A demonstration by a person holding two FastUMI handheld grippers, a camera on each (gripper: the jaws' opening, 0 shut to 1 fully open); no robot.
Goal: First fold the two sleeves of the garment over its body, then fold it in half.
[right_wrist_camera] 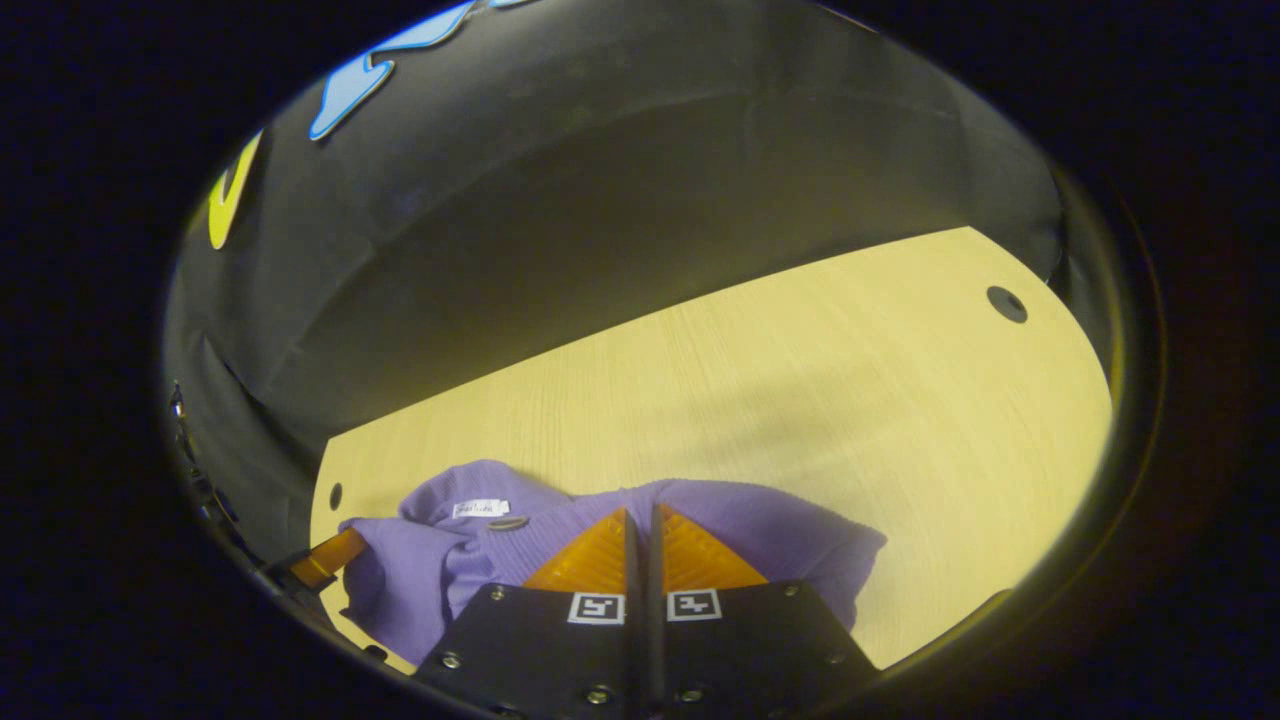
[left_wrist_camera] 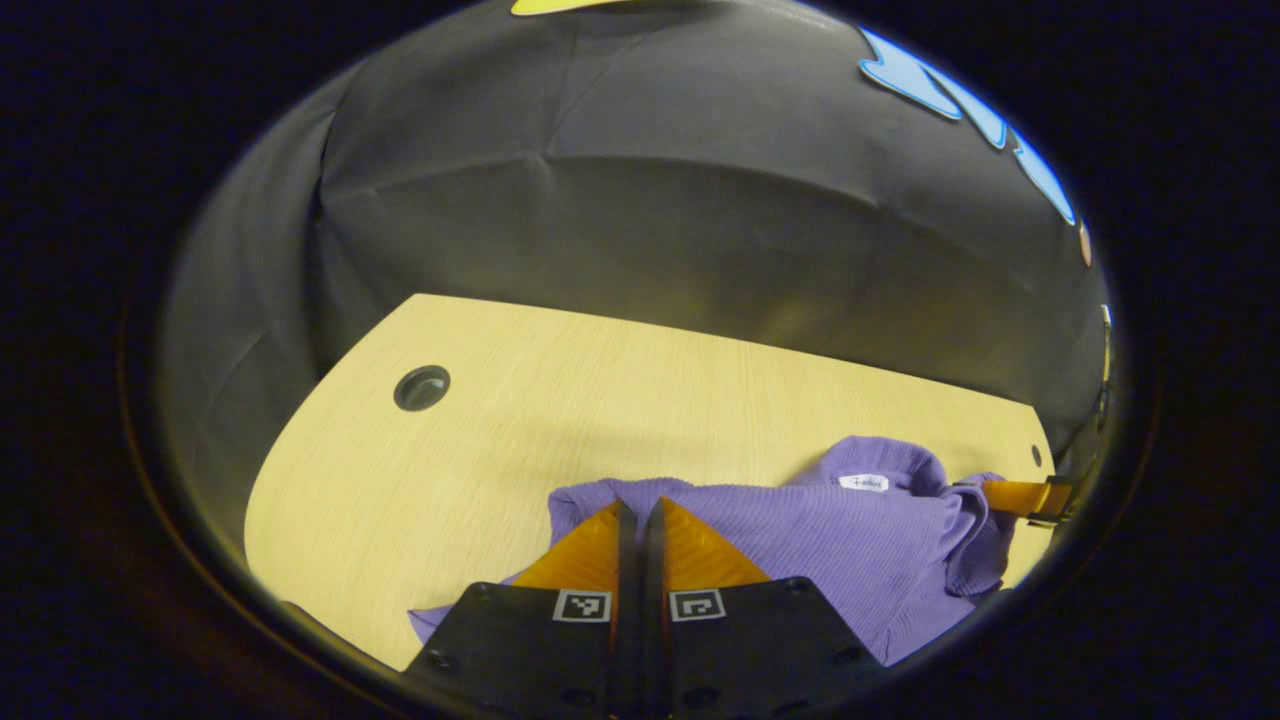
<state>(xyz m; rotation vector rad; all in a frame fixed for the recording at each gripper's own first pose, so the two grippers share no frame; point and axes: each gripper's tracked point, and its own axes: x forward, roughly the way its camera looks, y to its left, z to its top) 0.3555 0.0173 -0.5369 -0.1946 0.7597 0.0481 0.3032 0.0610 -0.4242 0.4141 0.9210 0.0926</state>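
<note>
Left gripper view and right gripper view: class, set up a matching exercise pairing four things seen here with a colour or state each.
Things:
1. ribbed knit garment
2. wooden table
3. small sewn-in label
4. left tool

Descriptions:
A. white
B. purple, rumpled
C. fingers together, orange
D. pale yellow, with a round dark hole

Pairs: 1-B, 2-D, 3-A, 4-C.

The garment lies bunched on the table, its label near the collar. In the right gripper view, the right tool looks closed likewise over the garment.
</note>
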